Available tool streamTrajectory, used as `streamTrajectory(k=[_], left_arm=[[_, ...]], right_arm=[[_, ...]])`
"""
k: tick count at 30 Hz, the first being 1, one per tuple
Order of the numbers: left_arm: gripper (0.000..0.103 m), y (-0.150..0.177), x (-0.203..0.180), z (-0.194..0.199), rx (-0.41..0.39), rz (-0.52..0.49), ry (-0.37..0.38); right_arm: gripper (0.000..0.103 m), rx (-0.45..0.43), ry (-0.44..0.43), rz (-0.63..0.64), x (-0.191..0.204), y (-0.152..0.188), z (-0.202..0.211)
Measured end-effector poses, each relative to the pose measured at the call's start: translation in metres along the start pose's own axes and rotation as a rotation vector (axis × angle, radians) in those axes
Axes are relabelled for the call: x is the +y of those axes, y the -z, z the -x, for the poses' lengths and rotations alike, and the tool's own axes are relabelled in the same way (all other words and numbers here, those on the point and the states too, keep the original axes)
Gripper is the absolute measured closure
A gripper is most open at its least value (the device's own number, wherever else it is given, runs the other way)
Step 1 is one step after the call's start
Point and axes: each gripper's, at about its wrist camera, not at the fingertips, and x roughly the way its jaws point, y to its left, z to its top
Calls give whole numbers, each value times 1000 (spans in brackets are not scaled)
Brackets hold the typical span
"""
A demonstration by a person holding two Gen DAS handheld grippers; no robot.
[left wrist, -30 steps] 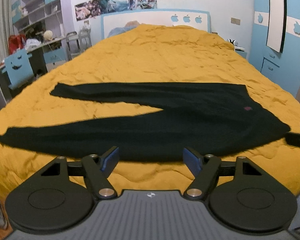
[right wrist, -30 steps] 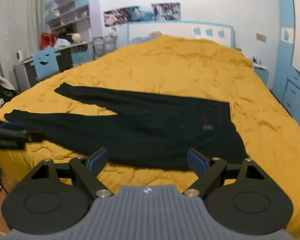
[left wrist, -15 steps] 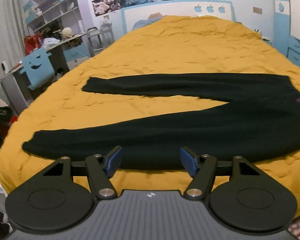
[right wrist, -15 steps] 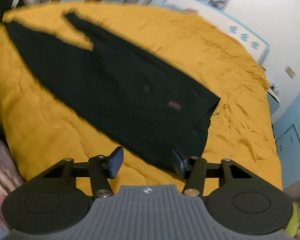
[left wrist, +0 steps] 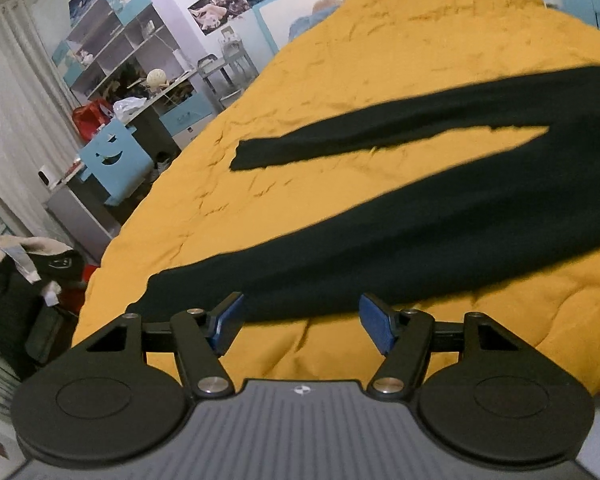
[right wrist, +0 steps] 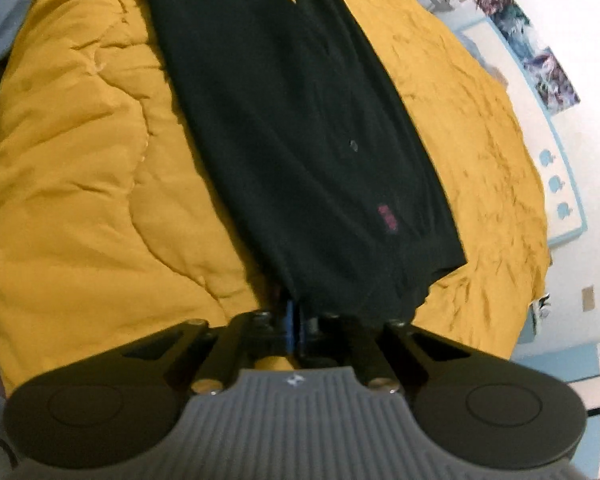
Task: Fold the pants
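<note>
Black pants [left wrist: 440, 216] lie flat on the orange bedspread [left wrist: 340, 60], legs spread in a V, cuffs to the left in the left wrist view. My left gripper [left wrist: 302, 320] stands open just short of the near leg's edge, close to its cuff [left wrist: 156, 288], with only bedspread between its blue pads [left wrist: 228, 316]. In the right wrist view the pants [right wrist: 300, 120] run away from me, a small red label [right wrist: 388, 218] near the waistband. My right gripper [right wrist: 296, 322] is shut on the near corner of the waistband, and the fabric bunches into its fingers.
The bedspread's front edge [left wrist: 112, 280] falls off at lower left. Beyond it stand a cluttered desk with a blue chair [left wrist: 112, 160], shelves [left wrist: 112, 52] and a dark pile of clothes [left wrist: 24, 280]. The headboard [right wrist: 540, 152] and wall are on the right in the right wrist view.
My right gripper rolled, dropped to the waistband and went from wide open to shut on it. The left gripper slid left along the near leg toward the cuff and stayed open.
</note>
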Motion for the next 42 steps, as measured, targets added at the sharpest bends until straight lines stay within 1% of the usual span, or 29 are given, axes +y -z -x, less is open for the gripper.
streamTrajectory(k=[4,9,10,13,15,18,20,22,24,25,26,27,28,29,31,35,38,42], left_arm=[[26,9,5,-8,0,-42,-25],[26,24,-3,-23,-15,-226,-94],[26,27,-3,-27,-14,-262,-116],[27,38,0,-42,-4,-390,-207],[27,44,3,-59,15,-460,-245],[27,51,5,-88,53,-569,-279],[27,56,5,-105,71,-646,-333],[27,58,3,-120,59,-685,-369],[30,58,2,-128,50,-694,-386],[42,57,1,-129,47,-691,-392],[67,55,2,-130,44,-671,-392],[81,51,4,-130,41,-625,-387],[94,48,9,-126,42,-580,-375],[100,41,15,-121,40,-504,-346],[100,28,27,-113,19,-381,-314],[100,7,40,-100,2,-280,-309],[101,-10,44,-90,-10,-262,-320],[101,-42,49,-89,-28,-266,-355]], right_arm=[[103,4,5,33,-8,2,16],[103,38,-38,102,7,2,2],[103,42,-40,98,9,2,1],[103,52,-55,32,5,0,-1],[103,60,-66,-2,1,-2,-2],[103,74,-74,-36,-2,-4,-7],[103,86,-78,-56,-3,-6,-10],[103,95,-79,-69,-4,-6,-13],[103,104,-79,-85,-4,-7,-14],[103,106,-80,-91,-5,-7,-13],[103,109,-80,-100,-5,-8,-12],[103,111,-79,-108,-6,-9,-12],[103,112,-79,-115,-7,-9,-12],[103,112,-78,-120,-7,-10,-12],[103,109,-78,-132,-11,-10,-11],[103,100,-82,-164,-19,-11,-10],[103,65,-76,-242,-36,-10,-4],[103,12,-66,-352,-67,-9,3]])
